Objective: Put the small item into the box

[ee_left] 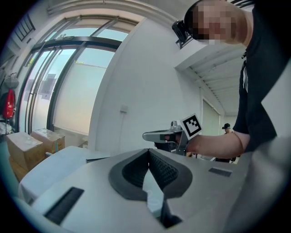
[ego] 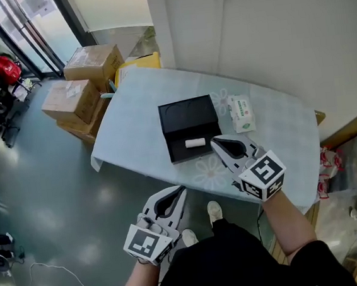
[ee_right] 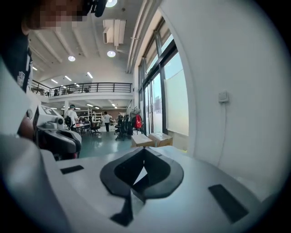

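The right gripper (ego: 216,141) has its jaws closed tip to tip with nothing between them, and the right gripper view (ee_right: 144,151) shows the same. Its tips sit at the right edge of the open black rectangular box (ego: 179,152). The small white cylindrical item (ego: 195,142) lies on its side inside the box, in the nearer half. It is just to the left of those tips and not between the jaws. I can't tell whether the tips touch the box.

The left gripper (ego: 181,190) is also closed and empty, its jaws meeting in the left gripper view (ee_left: 148,152). It is held off the near edge of the bench (ego: 132,122), well apart from the item.

The bench has a pale blue flowered cloth over it. A white-and-green packet (ego: 242,113) lies on the cloth just right of the box. Brown cardboard cartons (ego: 72,101) stand on the floor beyond the bench's far left end.
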`<state>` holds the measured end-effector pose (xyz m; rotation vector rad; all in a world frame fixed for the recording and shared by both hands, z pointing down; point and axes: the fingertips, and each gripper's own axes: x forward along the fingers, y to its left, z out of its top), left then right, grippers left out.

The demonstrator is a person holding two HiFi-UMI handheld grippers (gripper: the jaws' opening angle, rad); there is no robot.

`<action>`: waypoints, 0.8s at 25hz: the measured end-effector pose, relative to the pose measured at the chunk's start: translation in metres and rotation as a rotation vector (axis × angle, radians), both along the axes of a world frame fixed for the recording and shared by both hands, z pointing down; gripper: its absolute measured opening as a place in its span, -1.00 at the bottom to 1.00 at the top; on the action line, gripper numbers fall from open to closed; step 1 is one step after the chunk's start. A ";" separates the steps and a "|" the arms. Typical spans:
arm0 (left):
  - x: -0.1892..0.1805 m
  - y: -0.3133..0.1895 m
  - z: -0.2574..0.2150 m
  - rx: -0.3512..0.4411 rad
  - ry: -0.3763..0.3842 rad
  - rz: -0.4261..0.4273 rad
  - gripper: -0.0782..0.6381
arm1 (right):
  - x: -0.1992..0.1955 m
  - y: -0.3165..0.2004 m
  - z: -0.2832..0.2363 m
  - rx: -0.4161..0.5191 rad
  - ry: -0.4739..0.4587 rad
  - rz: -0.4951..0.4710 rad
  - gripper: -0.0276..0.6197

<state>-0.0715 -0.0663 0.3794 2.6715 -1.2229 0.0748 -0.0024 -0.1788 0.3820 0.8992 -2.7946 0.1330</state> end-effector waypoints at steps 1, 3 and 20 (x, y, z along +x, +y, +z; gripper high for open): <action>-0.002 0.002 -0.003 0.006 0.003 0.003 -0.76 | 0.000 0.008 -0.006 0.000 -0.019 0.010 -0.88; -0.005 0.005 -0.007 0.016 0.011 0.011 -0.76 | 0.000 0.025 -0.014 0.002 -0.041 0.024 -0.88; -0.008 0.048 -0.011 0.035 0.041 0.121 -0.76 | -0.010 0.130 -0.023 0.004 -0.046 0.083 -0.89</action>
